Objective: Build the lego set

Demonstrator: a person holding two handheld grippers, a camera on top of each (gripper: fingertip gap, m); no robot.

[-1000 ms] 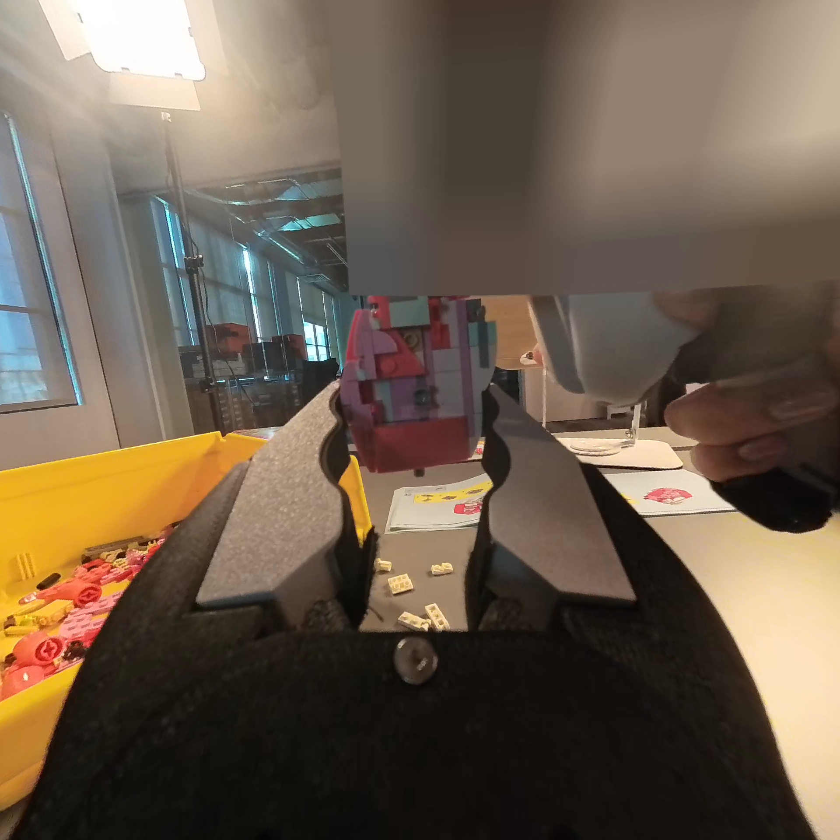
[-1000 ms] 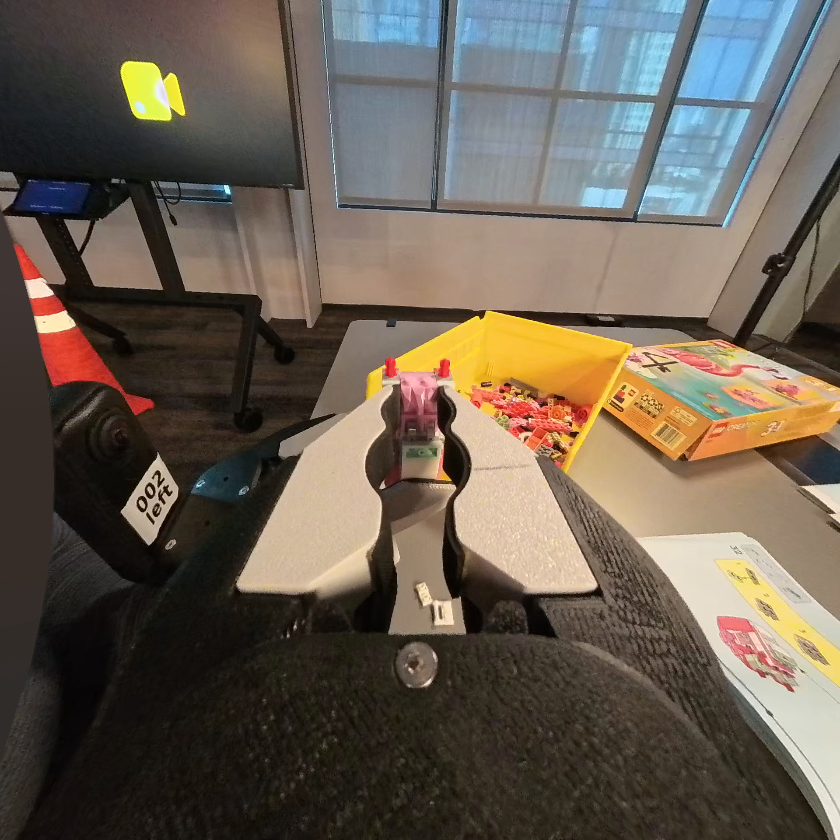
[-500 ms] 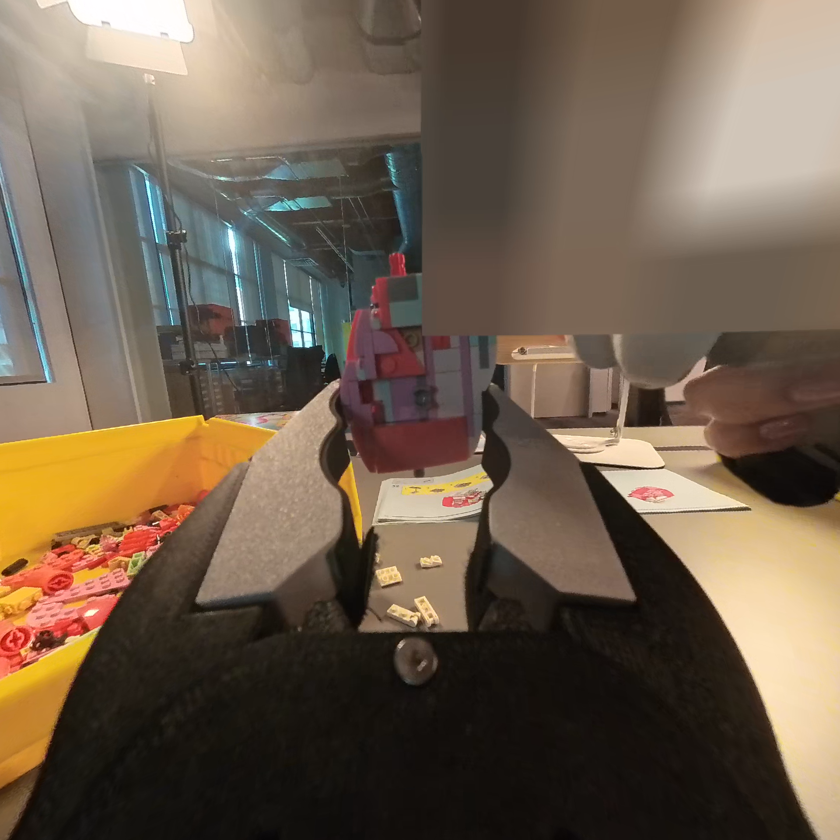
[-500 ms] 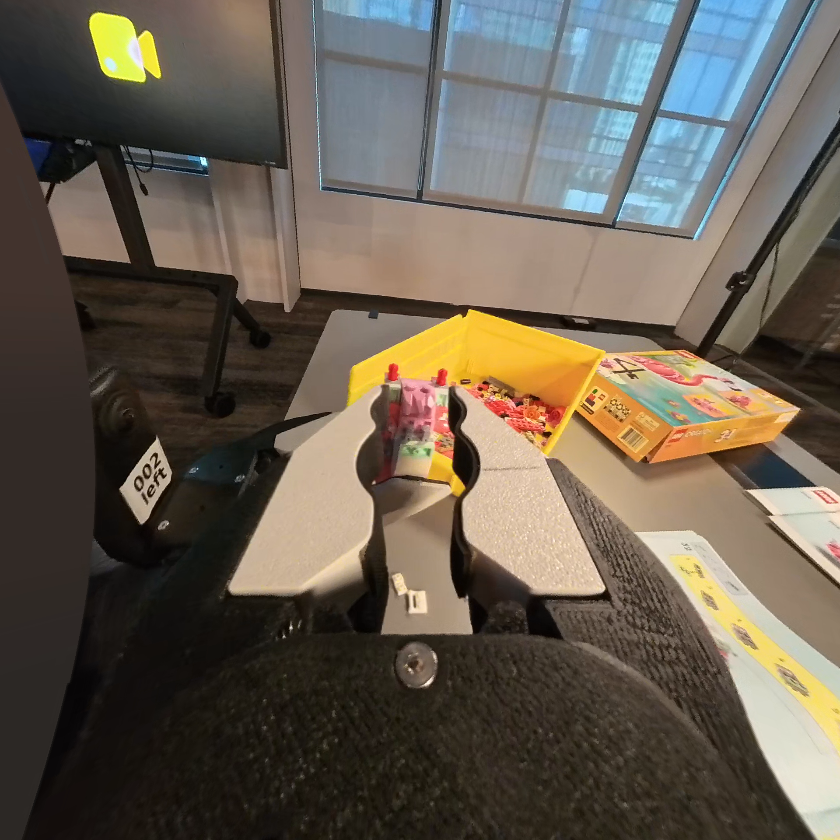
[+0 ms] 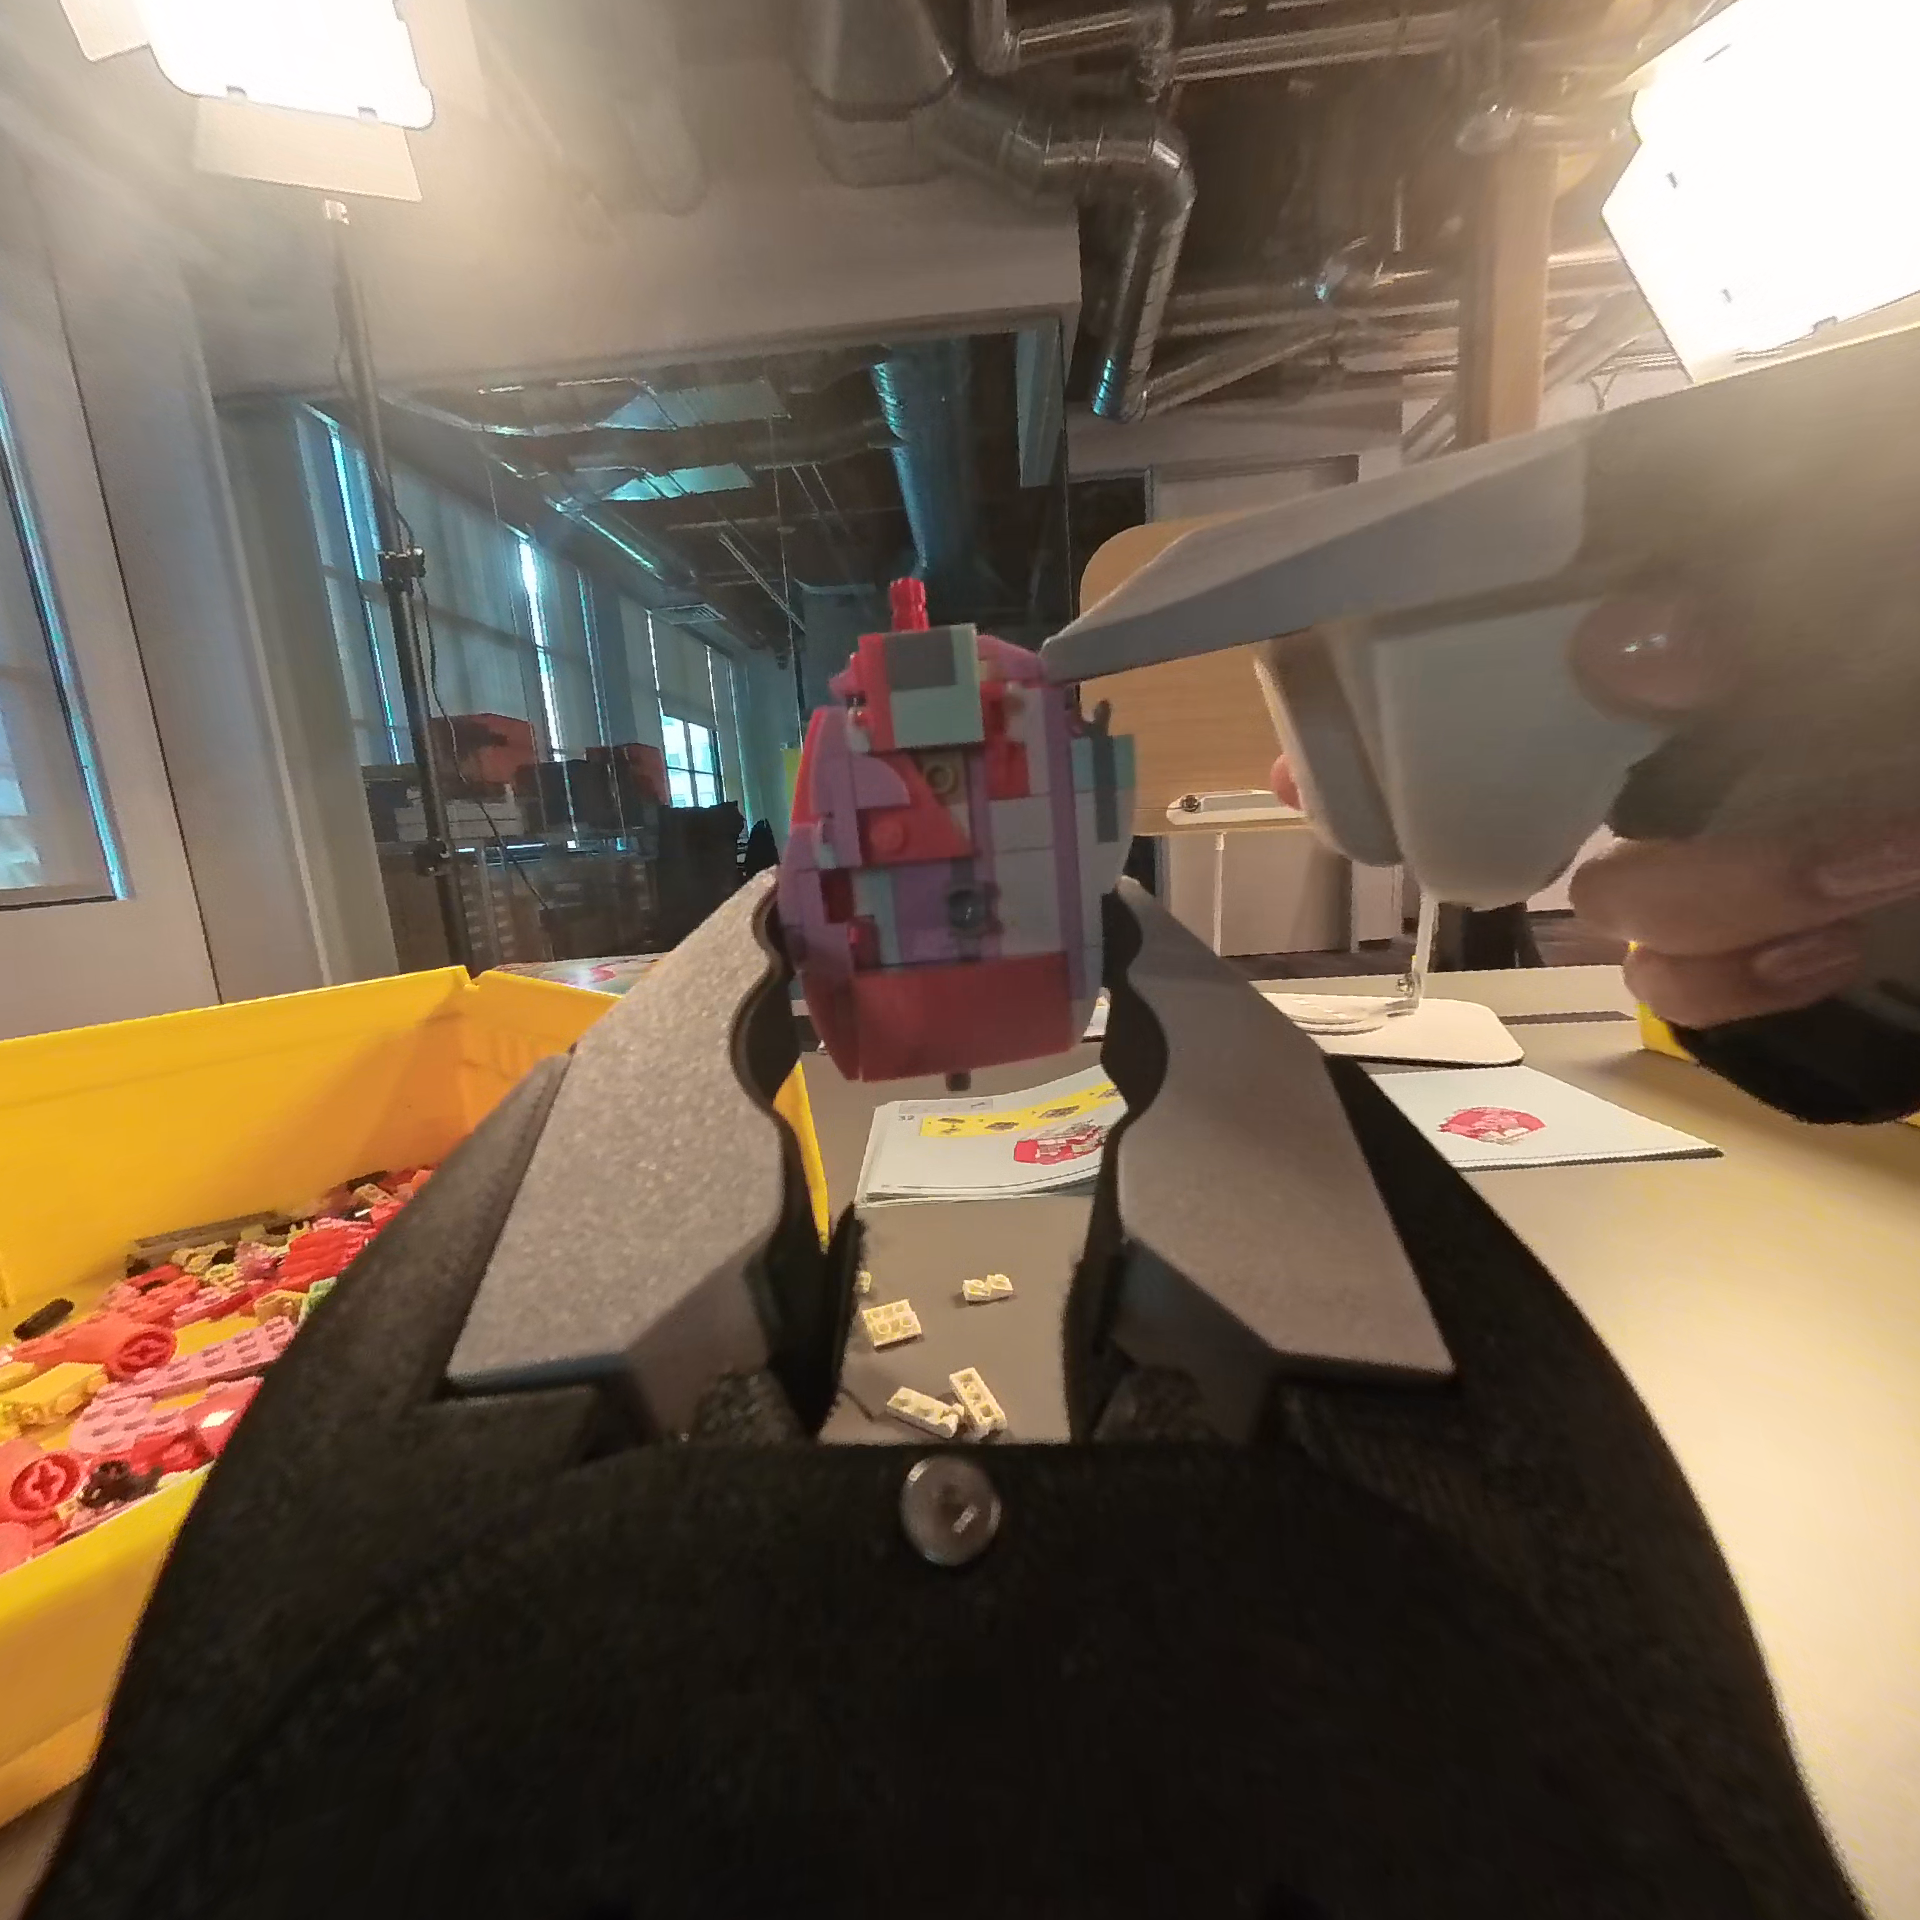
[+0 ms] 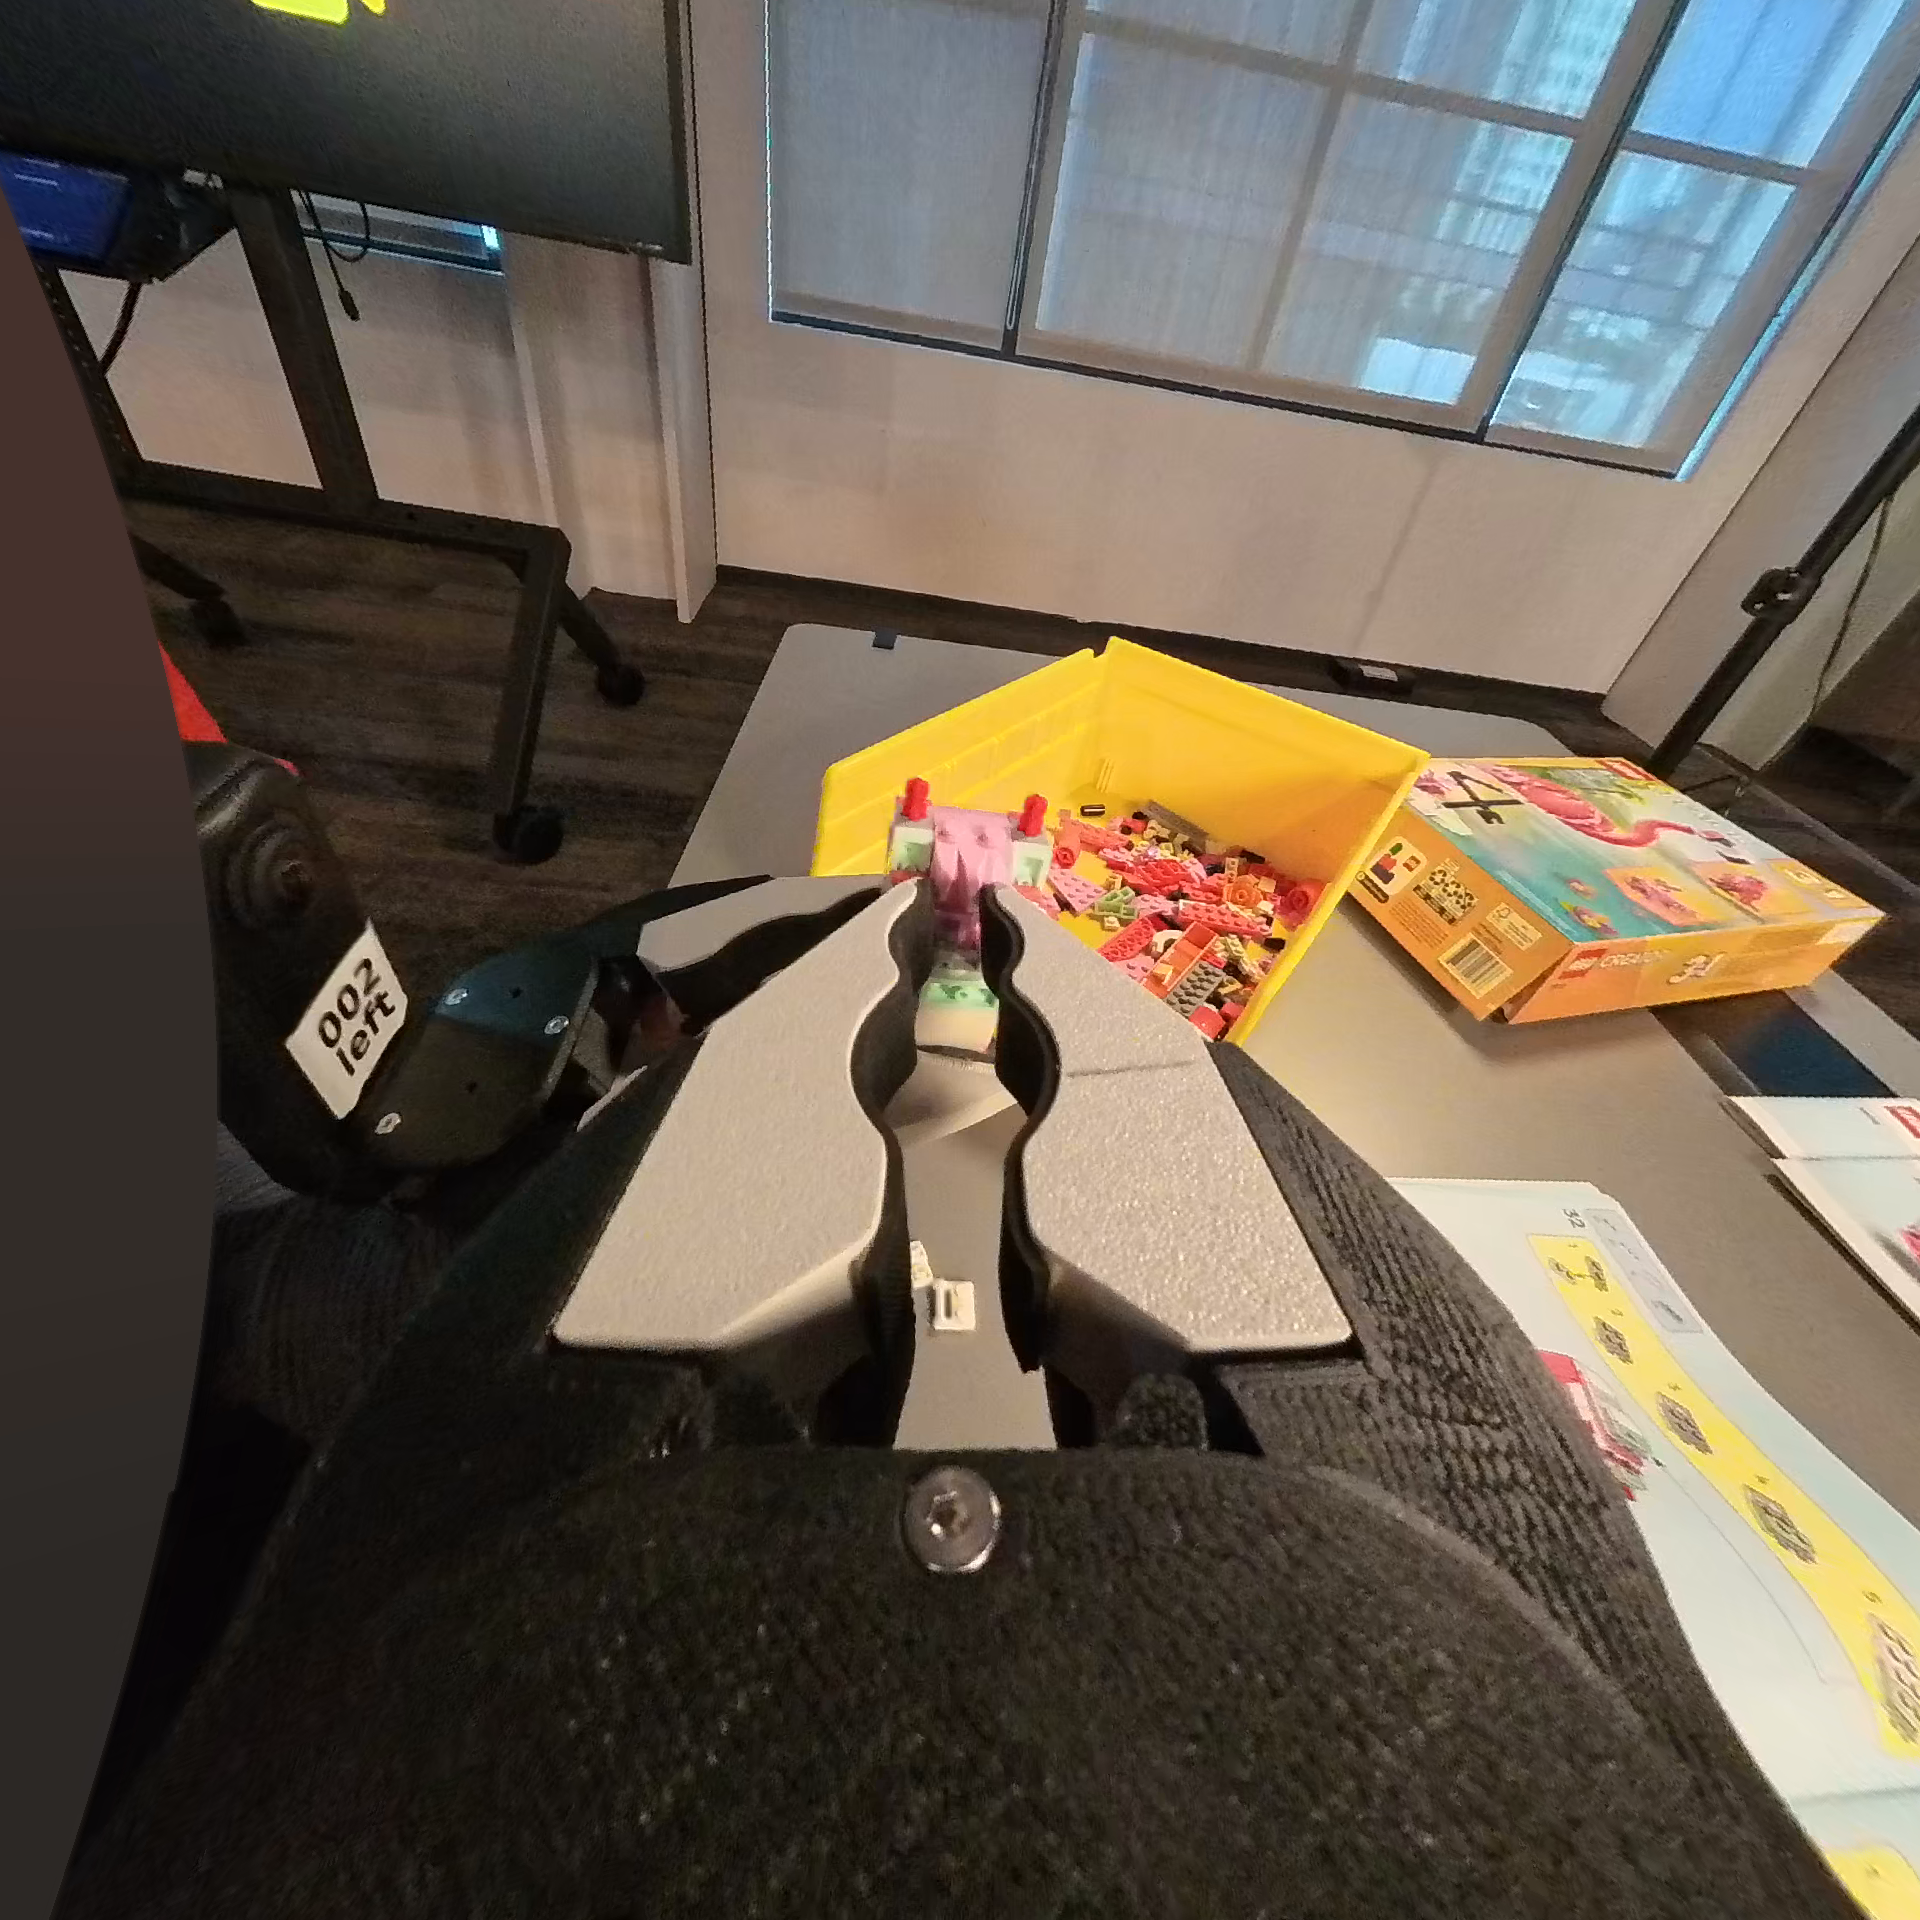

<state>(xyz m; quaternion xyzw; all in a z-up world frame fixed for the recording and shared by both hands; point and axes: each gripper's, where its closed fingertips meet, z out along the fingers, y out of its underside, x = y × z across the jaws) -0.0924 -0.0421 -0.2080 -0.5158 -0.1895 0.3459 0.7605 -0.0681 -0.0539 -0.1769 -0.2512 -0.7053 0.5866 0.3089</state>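
LEFT CLAW: the left gripper [image 5: 940, 940] stands wide apart with both dark pads clamped on the flanks of the brick model [image 5: 951, 862], a red, lilac and pale teal lump held up off the table.
RIGHT CLAW: the right gripper [image 6: 948, 914] is nearly closed, its grey tips pinching a narrow pink part on top of that same model [image 6: 961, 868]; from the left wrist view its fingertip [image 5: 1070, 657] touches the model's upper right corner.
IN THE WAY: the right gripper's grey body and the hand [image 5: 1756, 914] holding it fill the right side of the left wrist view.
NEAR: four loose cream bricks [image 5: 940, 1361] lie on the table under the left gripper.
BESIDE: a yellow bin [image 6: 1153, 717] full of pink and red bricks sits just behind the model; an orange set box [image 6: 1600, 894] lies to its right.
PAPER: an instruction booklet [image 6: 1714, 1475] lies open, with more leaflets beyond it.
SURFACE: grey table [image 6: 1455, 1101].
ROOM: dark wood floor, a dark screen [image 6: 343, 114] on a wheeled stand, a big window, two bright light panels, bare ceiling ducts.
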